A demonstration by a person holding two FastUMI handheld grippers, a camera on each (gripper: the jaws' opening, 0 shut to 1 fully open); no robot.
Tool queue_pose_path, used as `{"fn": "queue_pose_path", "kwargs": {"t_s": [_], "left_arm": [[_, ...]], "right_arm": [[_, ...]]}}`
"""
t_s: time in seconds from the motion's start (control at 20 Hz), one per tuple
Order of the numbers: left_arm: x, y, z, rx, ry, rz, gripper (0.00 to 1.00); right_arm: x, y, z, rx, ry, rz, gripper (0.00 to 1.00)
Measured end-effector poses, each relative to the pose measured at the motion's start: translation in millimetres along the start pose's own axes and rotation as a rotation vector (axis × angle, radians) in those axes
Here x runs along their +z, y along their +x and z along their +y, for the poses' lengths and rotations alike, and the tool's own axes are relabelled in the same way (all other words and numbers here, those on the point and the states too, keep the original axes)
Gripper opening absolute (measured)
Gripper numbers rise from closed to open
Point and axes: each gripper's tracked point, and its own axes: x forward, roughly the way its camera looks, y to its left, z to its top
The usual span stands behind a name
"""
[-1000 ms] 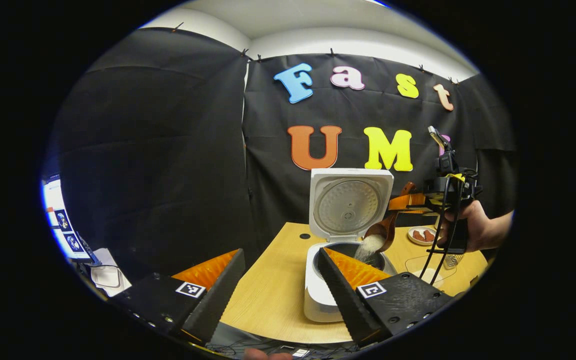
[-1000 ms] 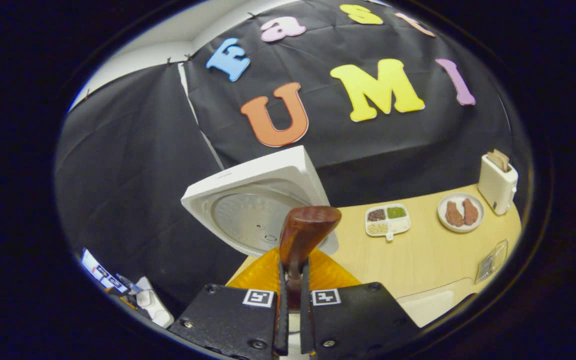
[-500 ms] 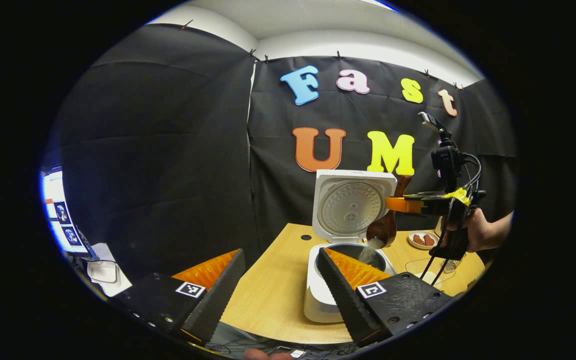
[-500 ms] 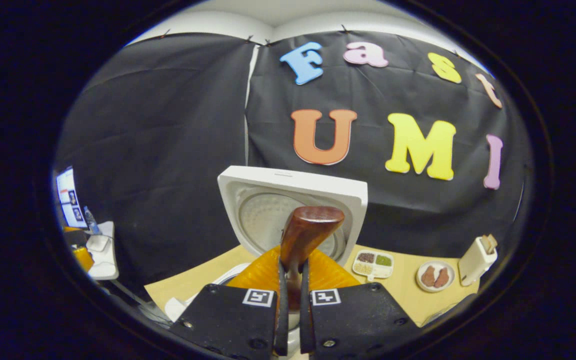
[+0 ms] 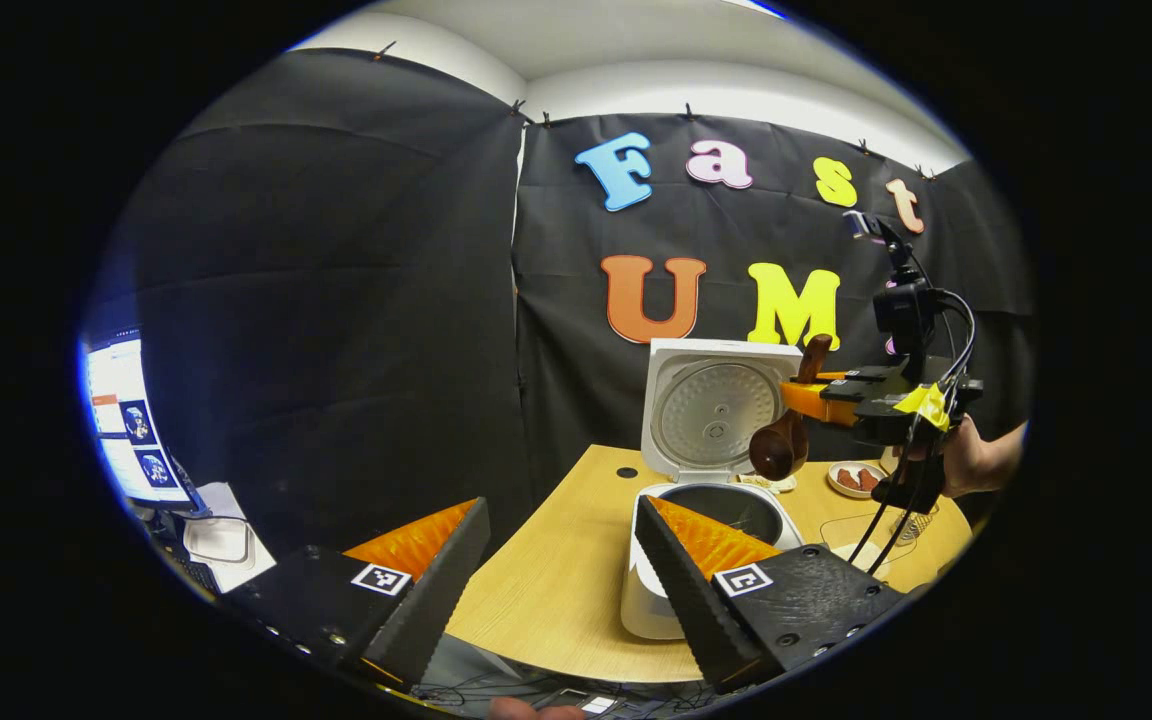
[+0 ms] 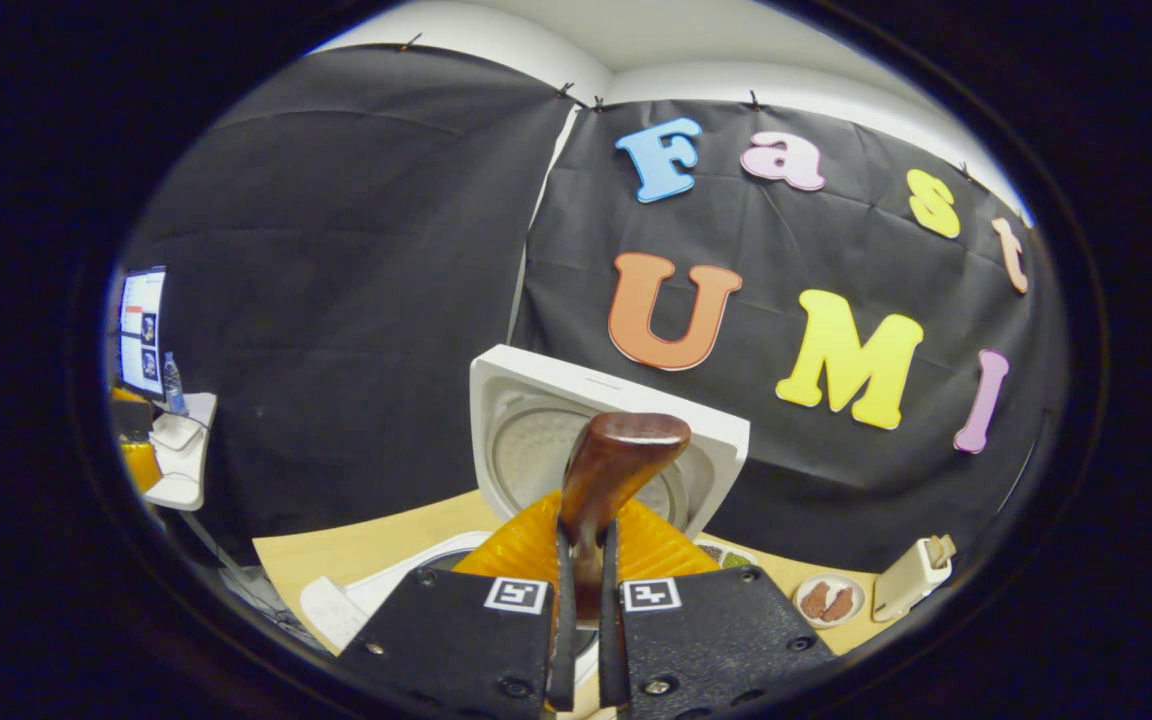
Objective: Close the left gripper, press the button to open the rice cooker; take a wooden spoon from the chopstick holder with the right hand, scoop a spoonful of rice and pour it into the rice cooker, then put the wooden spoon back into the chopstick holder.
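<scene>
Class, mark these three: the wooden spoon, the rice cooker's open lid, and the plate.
wooden spoon (image 5: 778, 450), left gripper view, on its bowl.
rice cooker lid (image 5: 718, 412), left gripper view, on its inner plate.
plate (image 6: 829, 600), right gripper view, on its middle.

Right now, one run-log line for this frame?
stage: rice poured | right gripper: shut on wooden spoon, above rice cooker | left gripper: open | lid: up

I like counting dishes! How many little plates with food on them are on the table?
2 that I can see: a round plate with brown pieces beside the white toaster, and a tray peeking out behind the right claw. More may be hidden.
</scene>
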Motion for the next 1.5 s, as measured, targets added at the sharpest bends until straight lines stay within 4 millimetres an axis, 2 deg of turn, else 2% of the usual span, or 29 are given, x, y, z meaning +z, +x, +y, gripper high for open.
{"fn": "queue_pose_path", "kwargs": {"t_s": [0.1,0.25,0.45,0.65,0.85,0.95,1.05,1.3,1.4,1.5], "left_arm": [[3.6,-2.5,-0.2,0.002,-0.008,-0.001,0.95],[10.1,-6.3,-3.7,-0.002,-0.008,-0.008,0.95],[18.4,-9.2,-19.8,-0.028,0.008,-0.017,0.95],[32.7,-10.1,-50.1,-0.069,0.009,-0.036,0.95],[44.9,-5.4,-89.1,-0.112,0.020,-0.047,0.95],[53.1,-2.9,-110.7,-0.136,0.029,-0.061,0.95],[58.7,0.9,-132.0,-0.159,0.034,-0.070,0.95],[68.3,4.6,-185.1,-0.211,0.030,-0.080,0.95],[68.7,16.4,-208.7,-0.224,0.028,-0.087,0.95],[63.1,21.6,-223.8,-0.229,0.034,-0.081,0.95]], "right_arm": [[5.4,-6.9,3.2,0.003,0.014,-0.007,0.14],[11.5,-16.0,-2.7,0.004,0.061,-0.024,0.14],[26.9,-38.1,-20.3,0.024,0.194,-0.066,0.14],[37.5,-72.0,-62.9,-0.007,0.316,-0.086,0.14],[32.5,-110.1,-117.5,-0.064,0.416,-0.097,0.14],[22.9,-128.9,-152.8,-0.105,0.497,-0.096,0.14],[4.5,-150.2,-191.9,-0.166,0.598,-0.089,0.14],[-59.6,-196.8,-286.3,-0.341,0.794,-0.043,0.14],[-78.4,-214.1,-315.6,-0.392,0.821,-0.034,0.14],[-95.7,-227.0,-337.8,-0.431,0.833,-0.022,0.14]]}}
